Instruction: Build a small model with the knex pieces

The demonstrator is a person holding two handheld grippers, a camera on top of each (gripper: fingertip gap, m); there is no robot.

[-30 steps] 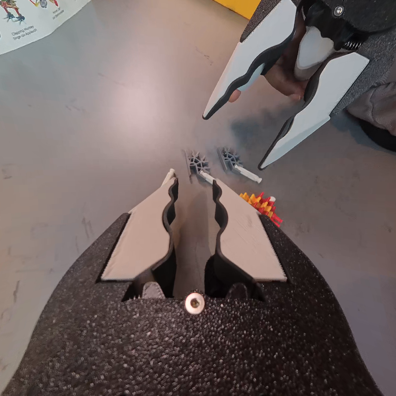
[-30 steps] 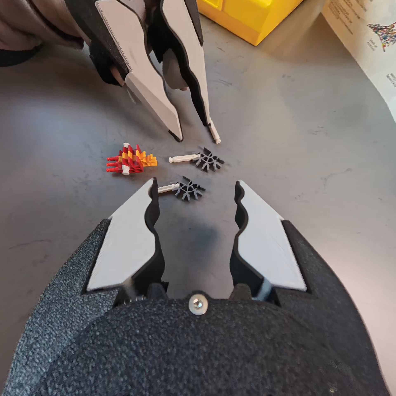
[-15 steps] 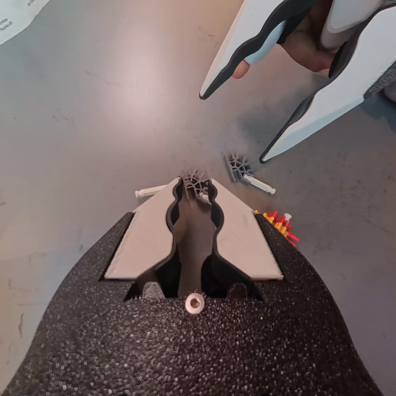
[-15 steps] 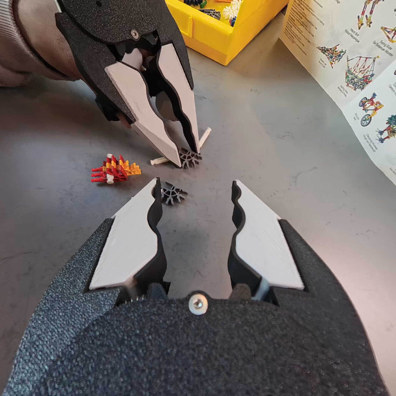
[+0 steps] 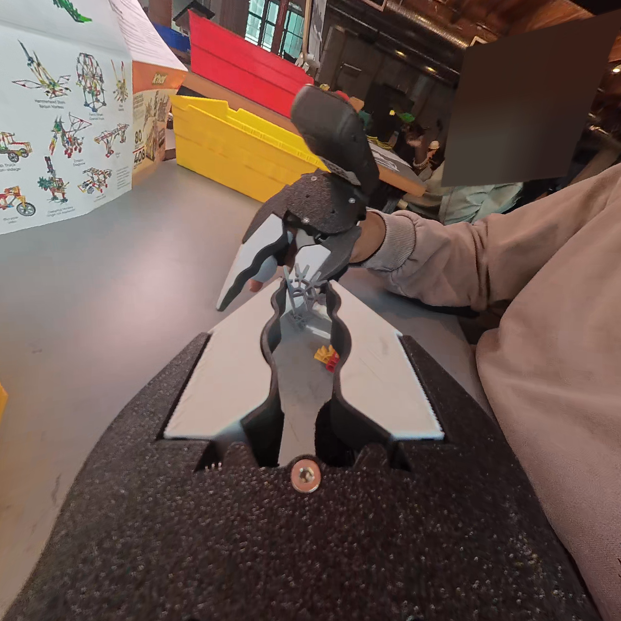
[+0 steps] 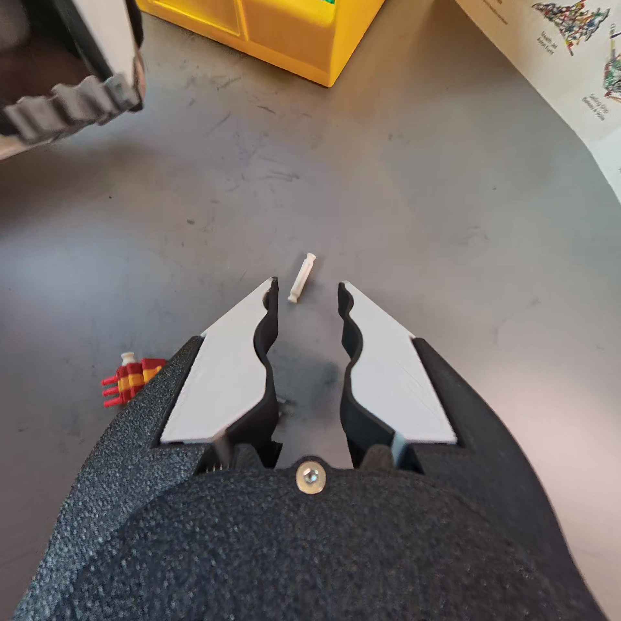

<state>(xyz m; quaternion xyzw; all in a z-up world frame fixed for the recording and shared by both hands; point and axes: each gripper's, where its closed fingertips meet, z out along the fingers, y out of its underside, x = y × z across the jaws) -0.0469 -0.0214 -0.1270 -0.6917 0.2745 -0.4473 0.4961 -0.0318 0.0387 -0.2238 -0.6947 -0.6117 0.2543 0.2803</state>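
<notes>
My left gripper (image 5: pixel 304 289) is shut on a grey snowflake-shaped connector (image 5: pixel 300 285) and holds it up off the grey table, tilted upward. Through the gap between its fingers I see a second grey connector (image 5: pixel 298 317) and a red and yellow cluster of small parts (image 5: pixel 327 357) on the table. My right gripper (image 6: pixel 307 284) is open and low over the table, with a short white rod (image 6: pixel 301 279) lying between its fingertips. It also shows in the left wrist view (image 5: pixel 272 292), just beyond the held connector. The cluster (image 6: pixel 131 381) lies left of the right gripper.
A yellow bin (image 5: pixel 235 148) (image 6: pixel 285 33) stands at the back of the table. A folded instruction sheet (image 5: pixel 60 134) (image 6: pixel 571 67) and a toy box (image 5: pixel 148 134) are beside it. A person's sleeve (image 5: pixel 470 252) crosses the right side. The left gripper's blurred edge (image 6: pixel 67 100) is at upper left. The gap from one gripper's tips to the other's is roughly 11 cm.
My left gripper closed on one grey connector and lifted it off the table, tilting upward. My right gripper moved forward to the loose white rod, still open.
</notes>
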